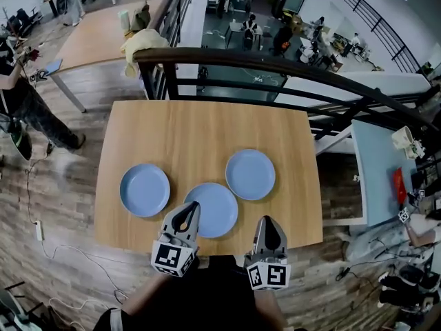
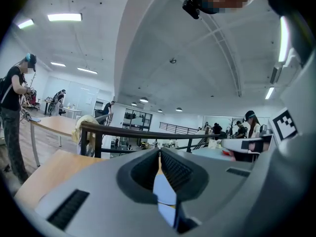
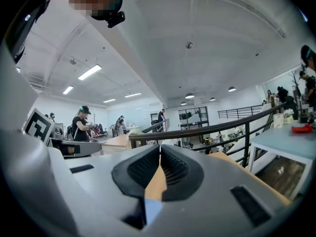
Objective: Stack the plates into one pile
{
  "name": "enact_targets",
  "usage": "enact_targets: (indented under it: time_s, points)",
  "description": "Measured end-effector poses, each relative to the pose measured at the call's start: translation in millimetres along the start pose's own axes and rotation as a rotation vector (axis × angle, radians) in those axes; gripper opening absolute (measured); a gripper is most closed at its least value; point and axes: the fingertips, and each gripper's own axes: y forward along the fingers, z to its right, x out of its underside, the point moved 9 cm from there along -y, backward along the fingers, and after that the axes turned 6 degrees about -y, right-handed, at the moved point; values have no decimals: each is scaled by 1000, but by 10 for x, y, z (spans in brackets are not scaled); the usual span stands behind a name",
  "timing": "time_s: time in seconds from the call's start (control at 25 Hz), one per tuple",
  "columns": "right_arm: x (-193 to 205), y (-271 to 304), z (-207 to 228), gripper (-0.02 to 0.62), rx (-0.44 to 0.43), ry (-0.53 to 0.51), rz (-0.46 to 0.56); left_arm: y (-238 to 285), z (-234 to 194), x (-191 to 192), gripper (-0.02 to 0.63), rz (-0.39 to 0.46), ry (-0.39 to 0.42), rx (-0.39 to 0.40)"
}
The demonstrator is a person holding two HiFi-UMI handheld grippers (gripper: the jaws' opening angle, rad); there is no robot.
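Three light-blue plates lie apart on the wooden table (image 1: 207,126): a left plate (image 1: 145,189), a middle plate (image 1: 215,205) near the front edge, and a right plate (image 1: 250,174) farther back. My left gripper (image 1: 189,210) is shut and empty, its tip over the near-left rim of the middle plate. The right gripper (image 1: 266,222) is shut and empty too, hovering over bare wood right of the middle plate. In the left gripper view the jaws meet at the tip (image 2: 159,154), with blue plate (image 2: 164,190) showing below. The right gripper view shows closed jaws (image 3: 160,149) over wood.
A dark railing (image 1: 275,64) runs just behind the table's far edge. A second long table (image 1: 103,36) stands at the back left, with a person (image 1: 24,95) beside it. A light-blue side table (image 1: 379,171) sits to the right.
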Motion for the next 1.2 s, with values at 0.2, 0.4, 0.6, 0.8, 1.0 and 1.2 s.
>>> enact_targets:
  time_s: [0.2, 0.4, 0.6, 0.8, 1.0, 1.2]
  points:
    - [39, 214, 379, 32, -55, 15, 8, 292, 232, 50, 31, -5, -2, -32]
    - [46, 389, 735, 32, -89, 26, 2, 600, 419, 77, 31, -21, 13, -59]
    - [94, 591, 1017, 32, -111, 51, -9, 879, 511, 91, 31, -32, 21, -97]
    - [147, 729, 1207, 32, -153, 74, -25, 1037, 597, 73, 31, -41, 37, -138]
    - [290, 907, 1338, 32, -175, 84, -43, 1222, 576, 80, 31, -57, 49, -160]
    - [369, 1099, 1359, 32, -135, 75, -77, 1490, 345, 118, 31, -138, 53, -141]
